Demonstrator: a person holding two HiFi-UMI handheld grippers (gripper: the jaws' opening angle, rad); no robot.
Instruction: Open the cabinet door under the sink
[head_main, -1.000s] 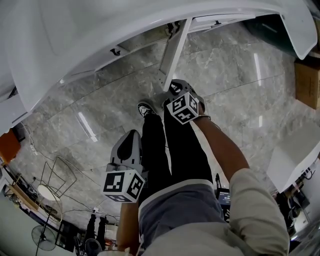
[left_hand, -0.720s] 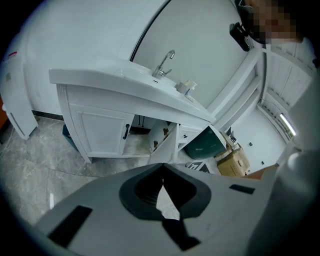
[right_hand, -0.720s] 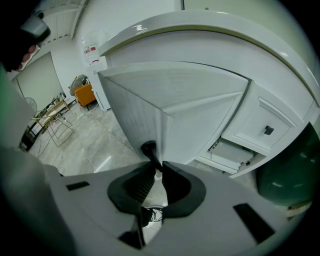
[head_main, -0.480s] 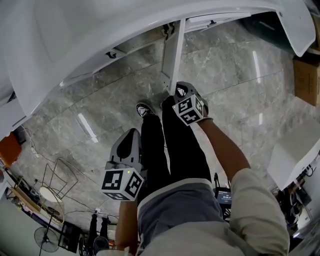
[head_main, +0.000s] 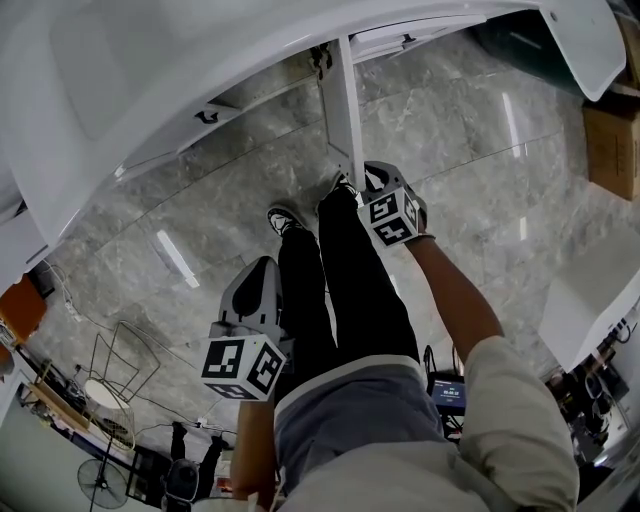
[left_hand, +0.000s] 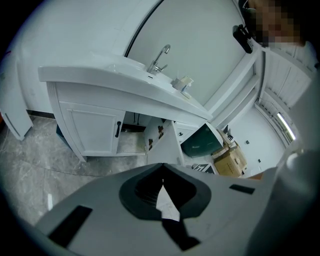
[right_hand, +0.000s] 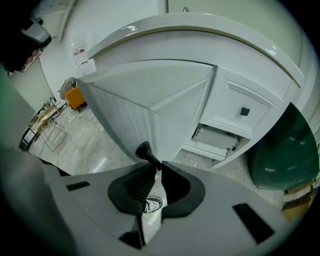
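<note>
Right gripper jaws clamped on the black handle of the cabinet door. Left gripper jaws pressed together, nothing between them, hanging low beside the legs.

Door hangs under the sink unit and already stands well out from its frame, edge-on toward the person in the head view. It is a flat white panel, rigid, probably light and free on its hinges, so it should swing in an arc instead of pulling straight. The painted face looks slick with nothing to grip, so the handle is the only sensible hold. The handle is a thin, hard bar and could slip if twisted.

Around:
- Grey marble floor.
- Dark green bin at the right of the unit, near the swing side.
- The person's own legs and shoe, just beside the door's free edge, are the likeliest block.
- Second door is shut.
- Cardboard box is farther off.
- Small drawer sits above the open bay.
- Tap is on top.
</note>
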